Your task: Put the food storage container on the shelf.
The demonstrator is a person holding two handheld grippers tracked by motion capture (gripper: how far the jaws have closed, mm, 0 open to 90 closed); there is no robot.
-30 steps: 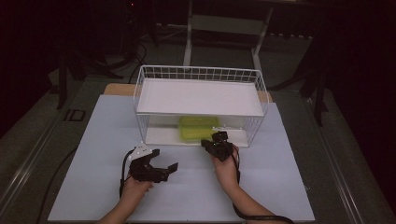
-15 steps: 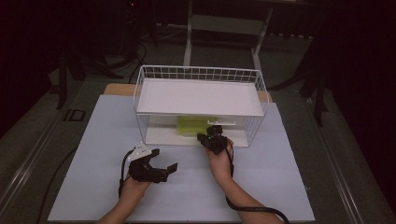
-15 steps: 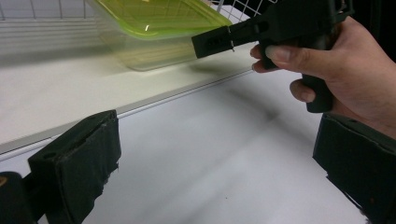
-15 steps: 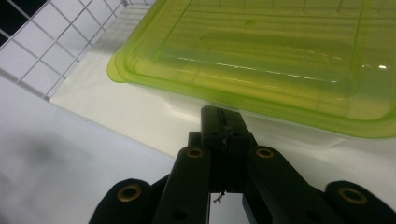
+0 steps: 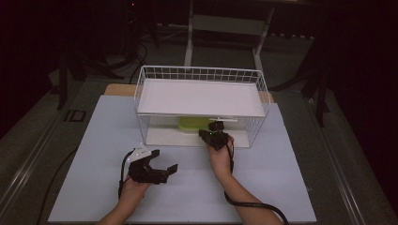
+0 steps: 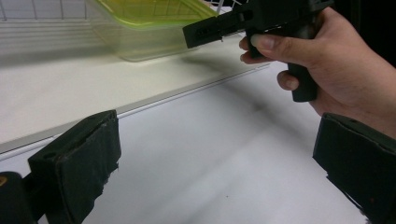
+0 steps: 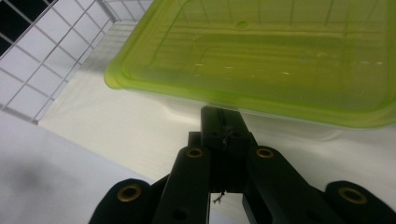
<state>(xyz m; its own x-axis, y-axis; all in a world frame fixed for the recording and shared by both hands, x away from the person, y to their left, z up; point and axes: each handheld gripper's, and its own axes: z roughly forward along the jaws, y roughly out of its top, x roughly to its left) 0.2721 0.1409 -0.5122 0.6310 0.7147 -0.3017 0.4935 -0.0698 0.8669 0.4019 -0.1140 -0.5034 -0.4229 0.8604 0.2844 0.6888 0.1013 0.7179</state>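
Container (image 5: pixel 193 123) under rack shelf (image 5: pixel 202 96), rack on table (image 5: pixel 94 122)

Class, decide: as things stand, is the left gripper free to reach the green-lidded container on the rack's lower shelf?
Probably yes. The left gripper, jaws open, faces the rack's open front over bare table, though the right gripper already sits at the container, crowding that side.

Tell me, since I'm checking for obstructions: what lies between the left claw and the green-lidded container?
Only bare white table and the shelf's front edge separate the open left claw from the container, seen in the left gripper view.
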